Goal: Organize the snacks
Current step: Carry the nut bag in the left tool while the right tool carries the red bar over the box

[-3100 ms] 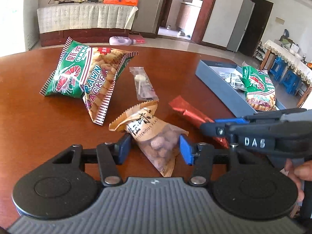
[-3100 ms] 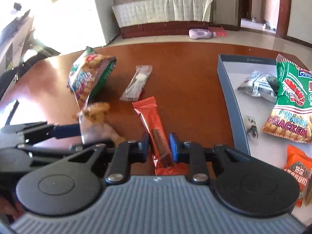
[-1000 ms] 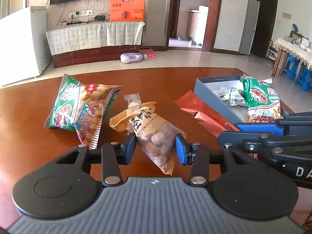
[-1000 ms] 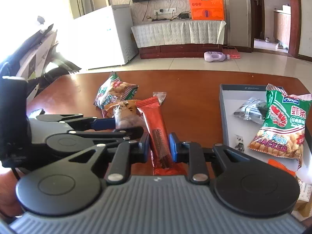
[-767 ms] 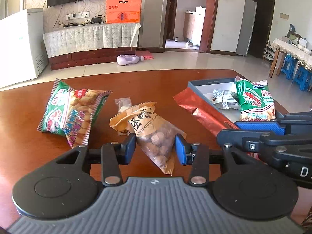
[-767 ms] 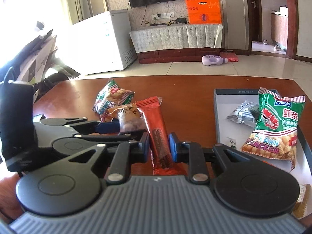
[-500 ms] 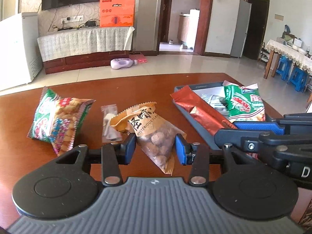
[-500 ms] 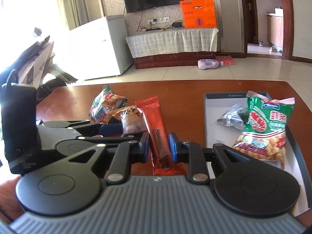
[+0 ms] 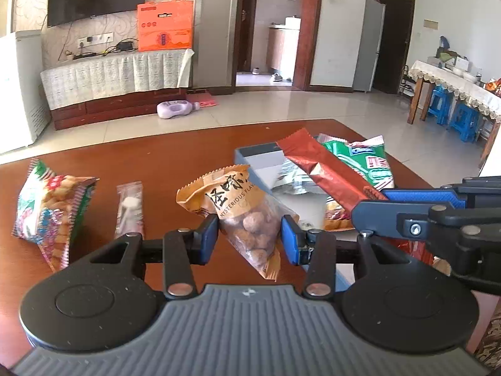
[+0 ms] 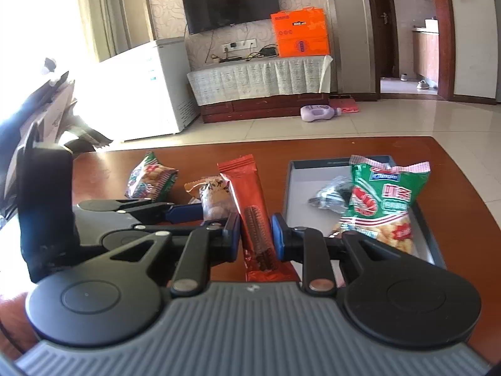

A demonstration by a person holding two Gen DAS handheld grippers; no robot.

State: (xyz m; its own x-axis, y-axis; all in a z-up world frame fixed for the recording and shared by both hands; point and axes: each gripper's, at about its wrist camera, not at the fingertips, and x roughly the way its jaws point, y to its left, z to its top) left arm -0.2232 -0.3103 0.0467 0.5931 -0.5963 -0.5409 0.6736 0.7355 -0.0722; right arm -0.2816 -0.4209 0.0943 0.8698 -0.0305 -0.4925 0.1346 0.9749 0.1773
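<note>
My left gripper (image 9: 249,239) is shut on a tan nut snack bag (image 9: 241,210) and holds it above the brown table (image 9: 162,159). My right gripper (image 10: 256,240) is shut on a red snack bar wrapper (image 10: 250,206), held up beside the left one; the wrapper also shows in the left wrist view (image 9: 325,169). A blue-grey tray (image 10: 292,194) lies to the right and holds a green prawn cracker bag (image 10: 380,203) and a silver packet (image 10: 332,197). The nut bag also shows in the right wrist view (image 10: 214,197).
A second prawn cracker bag (image 9: 50,206) and a small clear packet (image 9: 130,206) lie on the table to the left. The left gripper's body (image 10: 94,219) is close beside the right one. The table's far edge (image 10: 313,139) curves behind the tray.
Both grippers have moved right toward the tray with their snacks still held. The tray and green bag now sit closer, and the loose snacks have slid left in view.
</note>
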